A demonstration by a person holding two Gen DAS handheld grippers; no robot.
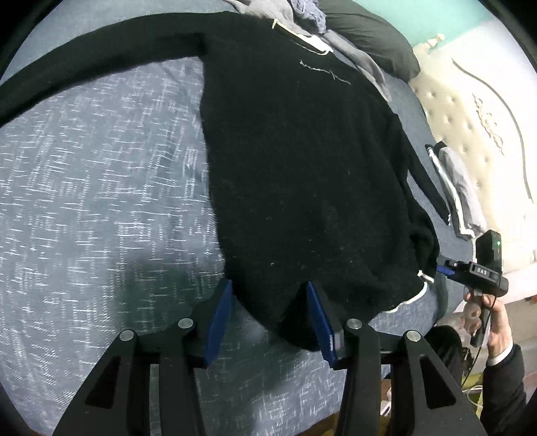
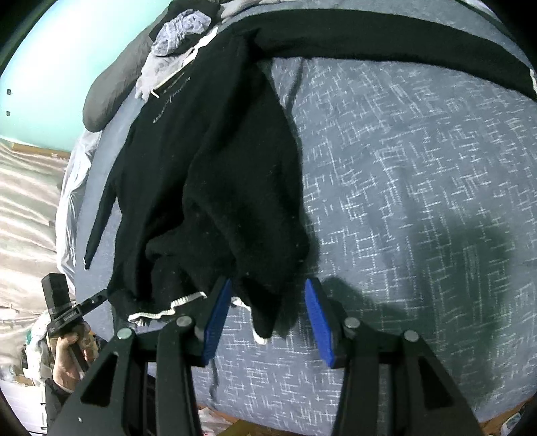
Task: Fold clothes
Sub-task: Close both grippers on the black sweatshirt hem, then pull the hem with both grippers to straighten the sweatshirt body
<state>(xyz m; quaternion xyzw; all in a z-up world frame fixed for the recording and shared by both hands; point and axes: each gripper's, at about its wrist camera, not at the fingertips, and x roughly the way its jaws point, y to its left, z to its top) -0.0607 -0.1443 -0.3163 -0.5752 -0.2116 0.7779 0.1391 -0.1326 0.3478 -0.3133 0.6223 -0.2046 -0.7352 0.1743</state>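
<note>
A black sweater (image 1: 302, 161) with white hem trim lies spread on the bed, one sleeve (image 1: 84, 63) stretched out to the left. My left gripper (image 1: 270, 302) is open, its blue pads either side of the sweater's bottom hem corner. My right gripper (image 2: 268, 302) is open too, astride the other hem corner (image 2: 265, 322), which hangs between the pads. The sweater (image 2: 208, 167) is bunched near that hem. The right gripper also shows in the left wrist view (image 1: 446, 268) at the hem's right end; the left gripper shows in the right wrist view (image 2: 97, 298).
The bed has a blue-grey patterned cover (image 1: 100, 201). A heap of grey and blue clothes (image 1: 302, 13) and a dark pillow (image 1: 369, 37) lie beyond the collar. A striped grey garment (image 1: 456, 187) lies by the cream tufted headboard (image 1: 470, 110). The bed's near edge is just below the grippers.
</note>
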